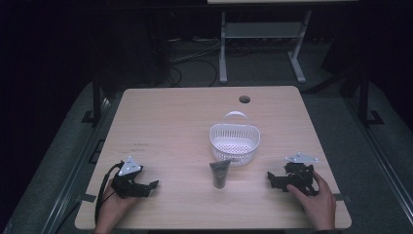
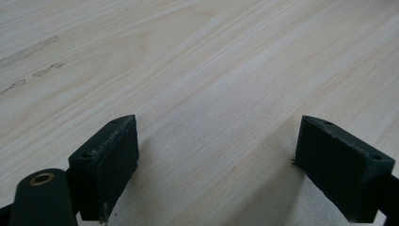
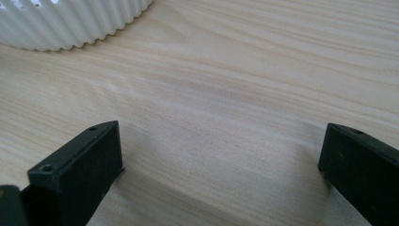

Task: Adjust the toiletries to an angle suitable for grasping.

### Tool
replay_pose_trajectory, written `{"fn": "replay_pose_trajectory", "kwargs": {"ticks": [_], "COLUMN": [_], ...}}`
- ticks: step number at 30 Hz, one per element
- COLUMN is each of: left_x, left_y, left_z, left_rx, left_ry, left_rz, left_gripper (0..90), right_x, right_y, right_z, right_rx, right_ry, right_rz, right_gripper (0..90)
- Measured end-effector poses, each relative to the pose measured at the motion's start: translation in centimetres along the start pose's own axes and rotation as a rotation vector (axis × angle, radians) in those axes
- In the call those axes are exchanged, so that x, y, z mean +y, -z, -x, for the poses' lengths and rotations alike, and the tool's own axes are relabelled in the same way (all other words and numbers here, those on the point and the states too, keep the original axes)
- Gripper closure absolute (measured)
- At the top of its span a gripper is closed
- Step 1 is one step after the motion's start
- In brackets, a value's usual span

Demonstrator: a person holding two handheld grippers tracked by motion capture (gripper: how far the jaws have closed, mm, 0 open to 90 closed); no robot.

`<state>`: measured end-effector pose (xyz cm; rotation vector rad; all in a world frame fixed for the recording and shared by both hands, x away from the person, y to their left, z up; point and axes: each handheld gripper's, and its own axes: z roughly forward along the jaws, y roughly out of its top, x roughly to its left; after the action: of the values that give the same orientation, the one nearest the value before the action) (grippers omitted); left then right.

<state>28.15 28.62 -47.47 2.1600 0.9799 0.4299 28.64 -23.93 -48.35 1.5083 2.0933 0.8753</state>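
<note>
High view: both grippers — left gripper (image 1: 155, 185), right gripper (image 1: 269, 176) — rest on the tabletop (image 1: 170, 122), fingers wide, empty, flanking the dark tube (image 1: 219, 174) before the basket (image 1: 234, 142) — ready to reach.

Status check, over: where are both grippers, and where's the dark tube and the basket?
Left gripper and right gripper open, empty, on table. Dark tube lies between them, untouched, before white basket. Path clear.

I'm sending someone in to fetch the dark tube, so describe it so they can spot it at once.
Start at the light wooden table and find the white ribbed basket near its middle. The dark tube lies on the table just in front of the basket, on the person's side, between the two grippers. It is the one small dark thing lying loose on the wood, narrower than the basket.
</note>
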Motion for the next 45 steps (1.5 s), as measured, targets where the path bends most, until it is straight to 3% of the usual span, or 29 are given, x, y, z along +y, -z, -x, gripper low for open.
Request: {"fn": "replay_pose_trajectory", "kwargs": {"ticks": [5, 11, 12, 13, 15, 16, 19, 23, 45], "left_x": [0.0, 0.5, 0.7, 0.9, 1.2, 1.4, 2.0, 2.9, 7.9], "left_y": [0.1, 0.8, 1.0, 1.2, 1.5, 1.7, 1.9, 2.2, 2.4], "left_z": [0.0, 0.2, 0.3, 0.5, 0.7, 0.8, 1.0, 1.5, 5.7], "left_rx": [-0.004, -0.041, -0.063, -0.076, -0.089, -0.1, -0.134, -0.179, -0.322], "left_ry": [-0.008, -0.005, -0.004, 0.004, 0.004, 0.006, 0.019, 0.037, -0.074], "left_rz": [0.002, 0.015, 0.017, 0.019, 0.02, 0.017, 0.013, 0.009, 0.048], "left_gripper": [15.3, 40.9, 40.9, 52.6, 64.0, 64.0, 87.9, 89.7, 89.6], "right_x": [0.0, 0.0, 0.0, 0.0, 0.0, 0.0, 0.0, 0.0, 0.0], "right_y": [0.0, 0.0, 0.0, 0.0, 0.0, 0.0, 0.0, 0.0, 0.0], "right_z": [0.0, 0.0, 0.0, 0.0, 0.0, 0.0, 0.0, 0.0, 0.0], "right_rx": [0.0, 0.0, 0.0, 0.0, 0.0, 0.0, 0.0, 0.0, 0.0], "right_ry": [0.0, 0.0, 0.0, 0.0, 0.0, 0.0, -0.001, 0.0, 0.001], "right_rz": [0.0, 0.0, 0.0, 0.0, 0.0, 0.0, 0.0, 0.0, 0.001], "right_gripper": [0.0, 0.0, 0.0, 0.0, 0.0, 0.0, 0.0, 0.0, 0.0]}}
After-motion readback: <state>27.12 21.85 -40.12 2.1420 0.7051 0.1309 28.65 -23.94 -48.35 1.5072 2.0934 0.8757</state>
